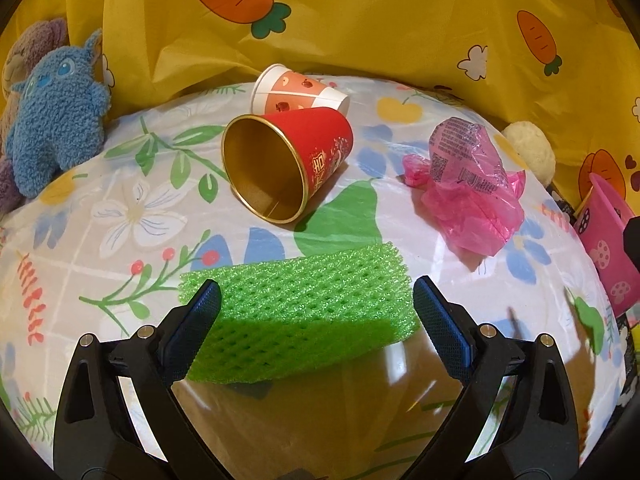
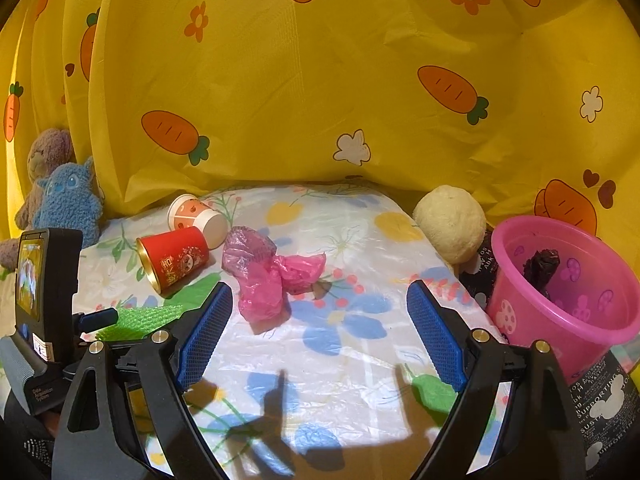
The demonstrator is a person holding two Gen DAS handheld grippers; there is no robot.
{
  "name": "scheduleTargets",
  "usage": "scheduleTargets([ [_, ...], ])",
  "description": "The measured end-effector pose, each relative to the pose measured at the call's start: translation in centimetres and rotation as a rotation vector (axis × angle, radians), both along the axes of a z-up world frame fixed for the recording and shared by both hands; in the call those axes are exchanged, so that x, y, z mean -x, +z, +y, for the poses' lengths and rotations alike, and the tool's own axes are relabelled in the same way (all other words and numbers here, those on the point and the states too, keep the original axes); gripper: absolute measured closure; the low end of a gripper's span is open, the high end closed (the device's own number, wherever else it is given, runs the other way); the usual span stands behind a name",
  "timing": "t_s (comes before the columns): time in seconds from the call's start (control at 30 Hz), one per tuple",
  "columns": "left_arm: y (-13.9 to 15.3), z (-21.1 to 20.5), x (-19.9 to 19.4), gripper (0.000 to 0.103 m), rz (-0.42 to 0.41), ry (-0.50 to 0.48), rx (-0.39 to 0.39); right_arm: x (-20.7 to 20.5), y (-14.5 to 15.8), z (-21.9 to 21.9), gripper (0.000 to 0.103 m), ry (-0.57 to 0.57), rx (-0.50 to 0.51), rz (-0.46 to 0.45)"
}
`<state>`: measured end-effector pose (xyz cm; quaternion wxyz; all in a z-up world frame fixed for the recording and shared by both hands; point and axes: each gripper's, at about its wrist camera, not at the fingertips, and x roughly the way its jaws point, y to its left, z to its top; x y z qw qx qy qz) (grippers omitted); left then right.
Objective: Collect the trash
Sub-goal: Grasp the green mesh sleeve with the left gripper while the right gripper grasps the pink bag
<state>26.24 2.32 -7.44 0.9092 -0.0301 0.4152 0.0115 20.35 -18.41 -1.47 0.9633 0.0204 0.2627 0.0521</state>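
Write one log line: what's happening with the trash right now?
left gripper: open around green foam net | right gripper: open, empty | pink bag: on table

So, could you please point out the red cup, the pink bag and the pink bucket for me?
Red cup [image 1: 324, 140], left wrist view, outer side wall.
Pink bag [image 2: 266, 276], right wrist view, crumpled middle.
Pink bucket [image 2: 532, 312], right wrist view, outer wall.

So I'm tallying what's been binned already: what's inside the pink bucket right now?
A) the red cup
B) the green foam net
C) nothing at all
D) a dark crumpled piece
D: the right wrist view shows a dark crumpled piece inside the pink bucket, while the red cup and the green foam net lie on the table.
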Motion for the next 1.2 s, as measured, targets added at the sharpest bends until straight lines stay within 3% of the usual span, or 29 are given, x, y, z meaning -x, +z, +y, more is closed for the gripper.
scheduleTargets([
  [0.13, -0.1, 0.2, -0.1, 0.017, 0.005, 0.001, 0.019, -1.3, -0.4, 0.9, 0.017, 0.022, 0.017, 0.026],
  [0.4, 0.1, 0.5, 0.1, 0.057, -0.009, 0.009, 0.026, -3.5, -1.3, 2.9, 0.017, 0.059, 0.057, 0.058],
  [0.6, 0.5, 0.9, 0.5, 0.078, -0.036, 0.014, 0.043, -5.0, -2.1, 4.3, 0.023, 0.081, 0.069, 0.085],
  [0.83, 1.5, 1.9, 1.5, 0.081, -0.082, 0.036, 0.079, -6.4, -3.1, 5.8, 0.041, 0.108, 0.085, 0.124],
  [1.2, 1.6, 2.3, 1.6, 0.081, -0.087, 0.051, 0.096, -7.5, -4.0, 6.4, 0.073, 0.119, 0.101, 0.165],
])
